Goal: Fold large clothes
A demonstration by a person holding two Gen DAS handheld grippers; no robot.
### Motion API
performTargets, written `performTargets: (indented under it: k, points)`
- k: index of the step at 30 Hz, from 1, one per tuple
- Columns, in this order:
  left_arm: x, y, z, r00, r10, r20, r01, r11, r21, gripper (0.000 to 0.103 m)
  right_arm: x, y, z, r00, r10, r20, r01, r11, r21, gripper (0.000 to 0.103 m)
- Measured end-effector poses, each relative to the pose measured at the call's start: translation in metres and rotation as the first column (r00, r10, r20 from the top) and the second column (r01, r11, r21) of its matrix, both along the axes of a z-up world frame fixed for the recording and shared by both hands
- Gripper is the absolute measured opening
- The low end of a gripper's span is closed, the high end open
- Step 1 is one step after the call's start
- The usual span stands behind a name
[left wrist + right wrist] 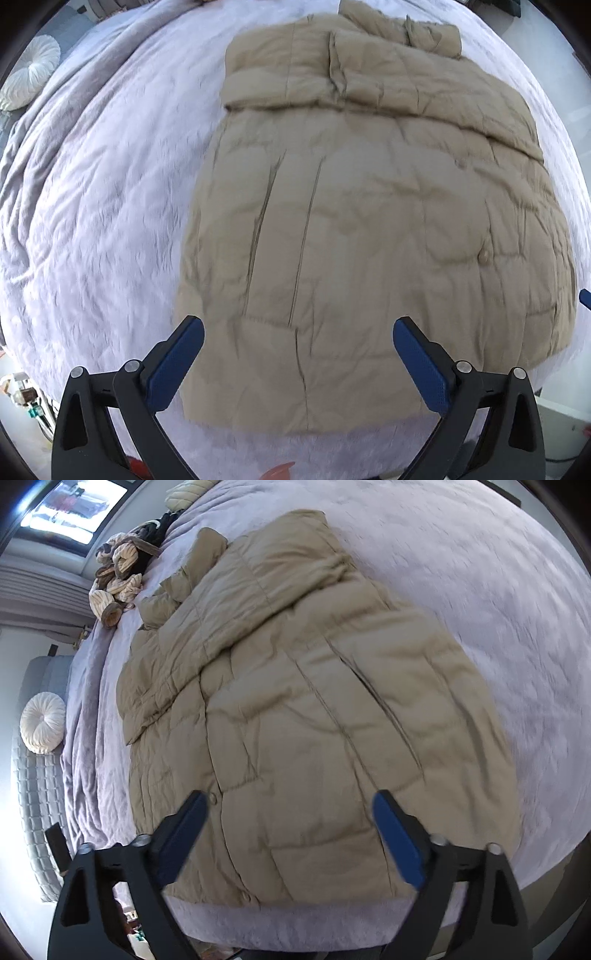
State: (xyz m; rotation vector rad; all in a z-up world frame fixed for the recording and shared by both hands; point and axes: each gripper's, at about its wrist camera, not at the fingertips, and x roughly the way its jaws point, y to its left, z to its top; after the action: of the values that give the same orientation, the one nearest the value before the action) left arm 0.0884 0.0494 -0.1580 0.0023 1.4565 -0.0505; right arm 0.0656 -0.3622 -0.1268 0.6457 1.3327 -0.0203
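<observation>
1. Bedspread (92,192), pale lilac and wrinkled, covers the bed; a round white cushion (31,75) sits at its far left edge.
2. Left tongs (298,330) hang spread wide with nothing between the blue pads, above the near hem of the tan quilted coat (369,221).
3. Coat lies flat on the bedspread, upper part folded over.
4. Right tongs (290,805) are likewise spread and empty over the coat's lower part (295,720).

jacket (369,221) lying flat on bed (110,221), filling frame centre | sleeve (388,70) lying folded across jacket's upper part | round cushion (31,74) sitting upper left | clothes pile (122,579) sitting on bed, upper left of right view
</observation>
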Motion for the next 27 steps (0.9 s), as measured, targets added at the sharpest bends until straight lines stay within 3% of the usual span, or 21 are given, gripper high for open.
performTargets:
  k: [6, 9, 15, 20, 23, 27]
  points:
    - [-0.012, 0.015, -0.006, 0.999, 0.04, -0.024, -0.04, 0.999, 0.007, 0.102, -0.012, -0.001, -0.015, 0.998, -0.027, -0.065, 0.031, 0.998, 0.062, 0.103]
    - [-0.019, 0.024, -0.009, 0.998, 0.045, -0.052, -0.047, 0.998, -0.037, 0.102, -0.018, -0.003, -0.026, 0.992, -0.044, -0.119, 0.057, 0.993, 0.106, 0.103]
    - [-0.035, 0.061, -0.019, 0.98, 0.162, -0.114, -0.172, 0.982, -0.079, 0.102, -0.033, -0.011, -0.035, 0.98, -0.114, -0.161, 0.139, 0.978, 0.156, 0.103]
    - [-0.054, 0.098, -0.027, 0.947, 0.275, -0.164, -0.304, 0.934, -0.186, 0.102, -0.051, -0.026, -0.04, 0.965, -0.196, -0.174, 0.232, 0.947, 0.221, 0.103]
    - [-0.065, 0.114, -0.035, 0.924, 0.328, -0.194, -0.366, 0.907, -0.209, 0.102, -0.067, -0.035, -0.047, 0.948, -0.241, -0.208, 0.287, 0.93, 0.229, 0.103]
    - [-0.081, 0.127, -0.051, 0.886, 0.376, -0.273, -0.448, 0.846, -0.289, 0.102, -0.087, -0.042, -0.057, 0.926, -0.289, -0.244, 0.349, 0.901, 0.258, 0.103]
